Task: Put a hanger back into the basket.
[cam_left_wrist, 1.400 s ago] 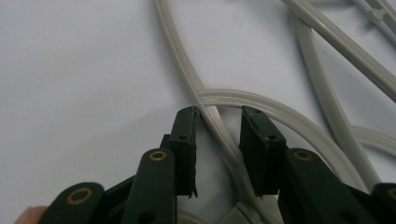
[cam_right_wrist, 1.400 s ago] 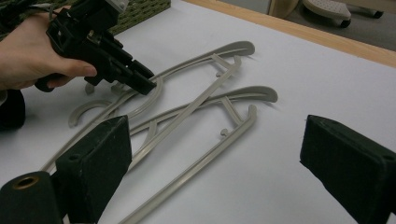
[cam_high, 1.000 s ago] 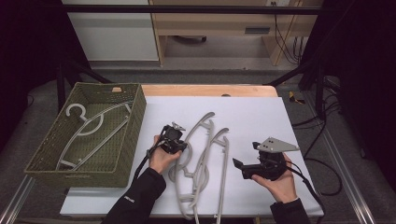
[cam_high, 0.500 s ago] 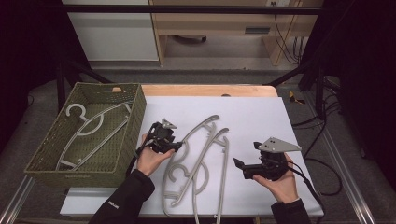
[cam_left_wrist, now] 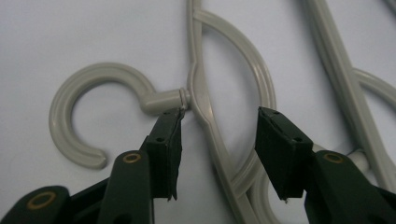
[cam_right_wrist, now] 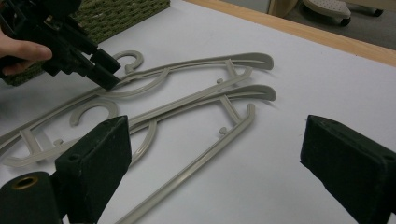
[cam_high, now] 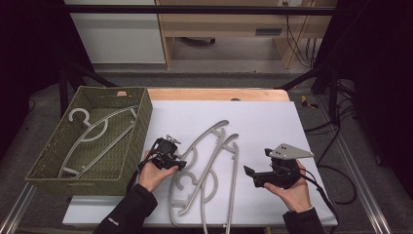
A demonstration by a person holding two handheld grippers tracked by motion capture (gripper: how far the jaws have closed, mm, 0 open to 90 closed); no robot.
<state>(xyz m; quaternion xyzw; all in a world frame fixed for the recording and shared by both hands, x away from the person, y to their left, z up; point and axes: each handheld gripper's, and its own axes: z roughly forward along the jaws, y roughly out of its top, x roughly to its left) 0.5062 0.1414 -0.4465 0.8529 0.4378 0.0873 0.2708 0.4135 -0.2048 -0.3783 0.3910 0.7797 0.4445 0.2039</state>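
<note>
Left gripper [cam_left_wrist: 217, 140]: your jaws have just been opening, released, straddling the hanger [cam_left_wrist: 205, 100] neck near the desk's [cam_high: 272, 122] left edge.
Right gripper [cam_right_wrist: 224, 163]: released, empty, open desk ahead.

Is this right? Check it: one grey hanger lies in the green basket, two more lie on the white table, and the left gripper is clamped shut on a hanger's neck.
Not quite. In the left gripper view the left gripper has just been opening; its jaws straddle the hanger's neck without pressing it. The rest stands.
</note>
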